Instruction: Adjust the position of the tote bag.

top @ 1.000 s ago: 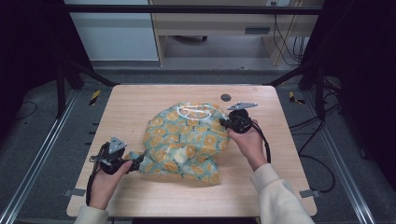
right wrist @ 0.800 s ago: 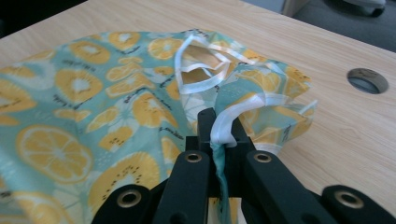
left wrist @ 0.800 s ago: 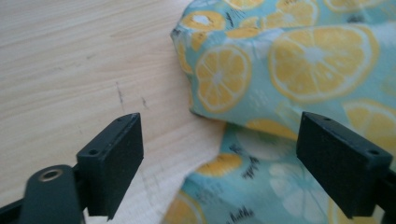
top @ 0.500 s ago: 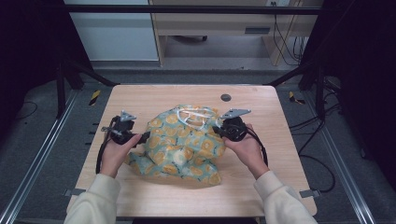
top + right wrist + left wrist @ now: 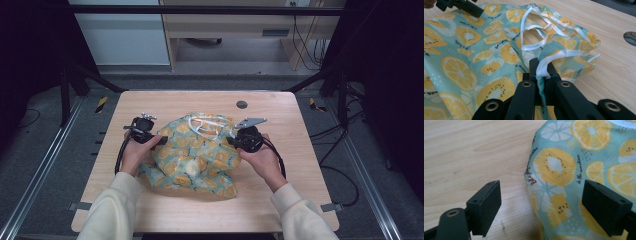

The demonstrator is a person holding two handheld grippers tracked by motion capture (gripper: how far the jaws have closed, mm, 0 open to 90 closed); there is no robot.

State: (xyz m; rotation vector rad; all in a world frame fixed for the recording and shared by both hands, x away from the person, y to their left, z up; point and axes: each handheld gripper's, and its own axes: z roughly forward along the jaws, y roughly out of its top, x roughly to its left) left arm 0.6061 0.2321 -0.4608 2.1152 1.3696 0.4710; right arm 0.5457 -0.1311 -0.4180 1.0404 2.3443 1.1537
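We hold a fruit-print cloth [image 5: 192,155] on the table [image 5: 290,195].

Our right gripper [image 5: 541,71] is clamped on the cloth's white-trimmed edge [image 5: 544,66] (the fabric is pinched between its jaws). Our left gripper [image 5: 541,202] has its jaws spread wide, one pad over bare wood and the other over the cloth's left border, gripping nothing. The cloth lies crumpled mid-table between both hands.

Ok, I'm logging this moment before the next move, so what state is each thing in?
Fruit-print cloth: crumpled in a heap on the table, white-trimmed edge pinched at one side.
Right gripper: shut on the cloth's white-trimmed edge.
Left gripper: open, jaws on either side of the cloth's edge, not pressing it.
Table: wooden, round hole near its far edge.
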